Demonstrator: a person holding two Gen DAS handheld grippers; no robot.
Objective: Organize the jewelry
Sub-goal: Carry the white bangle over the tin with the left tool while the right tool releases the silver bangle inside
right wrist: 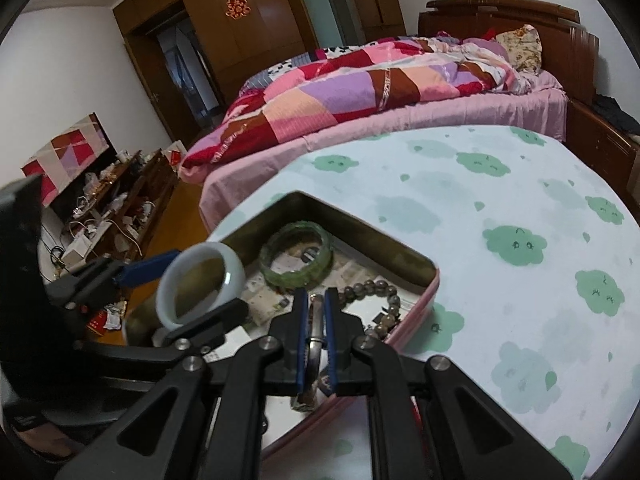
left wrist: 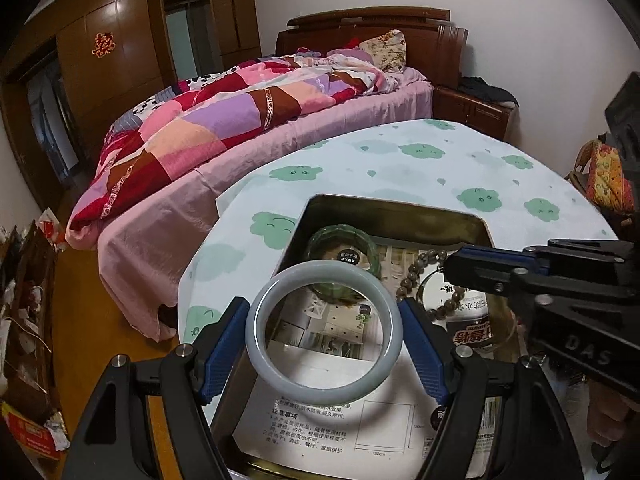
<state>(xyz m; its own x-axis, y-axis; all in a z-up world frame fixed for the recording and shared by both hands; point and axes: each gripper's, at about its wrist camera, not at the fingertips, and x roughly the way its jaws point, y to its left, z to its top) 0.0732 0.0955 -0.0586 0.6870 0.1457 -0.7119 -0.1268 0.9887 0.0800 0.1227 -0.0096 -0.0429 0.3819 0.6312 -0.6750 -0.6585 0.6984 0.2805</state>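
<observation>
My left gripper [left wrist: 323, 312] is shut on a pale white-grey jade bangle [left wrist: 256, 336] and holds it above an open metal tin [left wrist: 384, 204]. The bangle also shows in the right wrist view [right wrist: 236, 278]. Inside the tin lie a green bangle [left wrist: 372, 248] and a brown bead bracelet [left wrist: 412, 276]. My right gripper [right wrist: 316, 300] is over the tin, shut on a thin silver bangle [right wrist: 316, 316]. The green bangle [right wrist: 294, 256] and the bead bracelet [right wrist: 384, 300] lie just ahead of it.
The tin sits on a table with a white cloth with green clouds [right wrist: 520, 240]. A bed with a patchwork quilt [left wrist: 224, 120] stands behind. A cluttered low cabinet [right wrist: 108, 208] and a wardrobe [right wrist: 248, 20] are at the left.
</observation>
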